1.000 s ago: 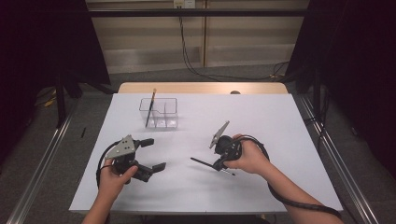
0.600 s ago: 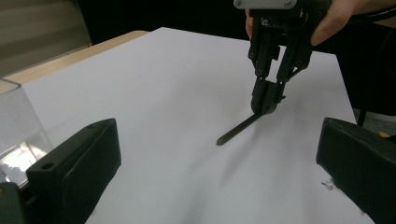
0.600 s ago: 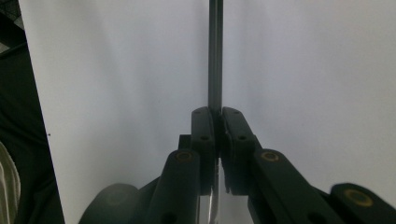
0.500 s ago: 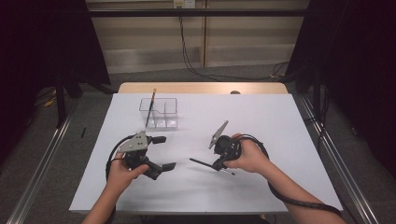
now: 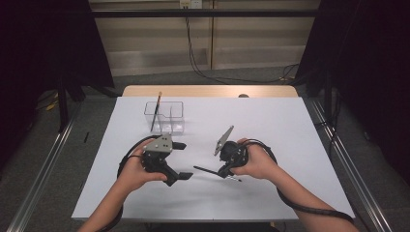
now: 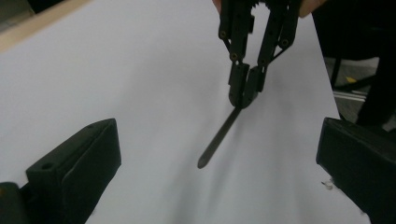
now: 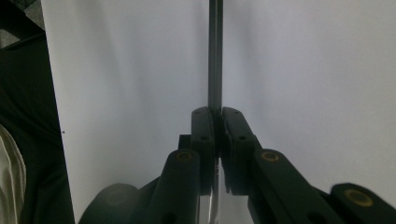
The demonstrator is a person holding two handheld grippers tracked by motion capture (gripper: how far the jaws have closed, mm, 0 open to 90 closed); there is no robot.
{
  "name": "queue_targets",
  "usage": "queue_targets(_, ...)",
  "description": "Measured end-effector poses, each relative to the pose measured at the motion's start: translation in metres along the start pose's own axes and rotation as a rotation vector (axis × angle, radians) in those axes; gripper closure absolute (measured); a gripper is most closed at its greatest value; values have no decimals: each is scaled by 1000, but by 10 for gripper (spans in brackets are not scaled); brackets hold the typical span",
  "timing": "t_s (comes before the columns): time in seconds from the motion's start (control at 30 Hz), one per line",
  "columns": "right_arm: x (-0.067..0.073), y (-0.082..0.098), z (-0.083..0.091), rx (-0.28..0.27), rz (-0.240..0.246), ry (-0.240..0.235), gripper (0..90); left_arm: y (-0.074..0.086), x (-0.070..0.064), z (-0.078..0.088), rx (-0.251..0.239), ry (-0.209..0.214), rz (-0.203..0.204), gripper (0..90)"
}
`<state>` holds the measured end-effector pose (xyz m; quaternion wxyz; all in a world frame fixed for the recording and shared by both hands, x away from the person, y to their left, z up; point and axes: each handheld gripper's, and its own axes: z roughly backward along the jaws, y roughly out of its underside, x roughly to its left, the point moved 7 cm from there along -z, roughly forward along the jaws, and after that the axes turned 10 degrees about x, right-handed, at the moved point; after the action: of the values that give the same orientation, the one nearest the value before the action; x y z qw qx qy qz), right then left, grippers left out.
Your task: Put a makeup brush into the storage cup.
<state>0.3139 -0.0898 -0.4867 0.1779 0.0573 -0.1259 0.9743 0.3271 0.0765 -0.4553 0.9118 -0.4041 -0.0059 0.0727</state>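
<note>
My right gripper (image 5: 221,172) is shut on a thin dark stick (image 5: 205,170) that points left, low over the white table (image 5: 290,125). In the right gripper view the jaws (image 7: 215,119) pinch the stick (image 7: 215,56), which runs straight ahead. My left gripper (image 5: 183,161) stands open just left of the stick's free end, facing it. In the left gripper view its two jaws (image 6: 217,140) flank the stick (image 6: 223,133), with the right gripper (image 6: 245,91) holding it at the far end. The pads do not touch the stick.
A clear divided plastic box (image 5: 169,126) stands behind the left gripper, with a thin pencil-like stick (image 5: 155,112) leaning in it. Beyond the white sheet runs the table's wooden back edge (image 5: 208,91). Metal rails line both sides of the table.
My left gripper has moved right and a little up, toward the stick's free end. The right gripper and the stick have stayed in place.
</note>
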Motion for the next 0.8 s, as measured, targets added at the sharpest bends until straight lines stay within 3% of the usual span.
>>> queue_targets(0.17, 1, -1, 2, -6, 9, -7, 849, -5, -1, -10, 77, 24, 32, 0)
queue_targets(0.43, 3, 0, 3, -6, 27, -5, 849, -10, -1, -15, 130, 25, 5, 61)
queue_targets(0.8, 5, -3, 6, -17, 54, -9, 849, -12, -3, -25, 255, 46, -49, 380)
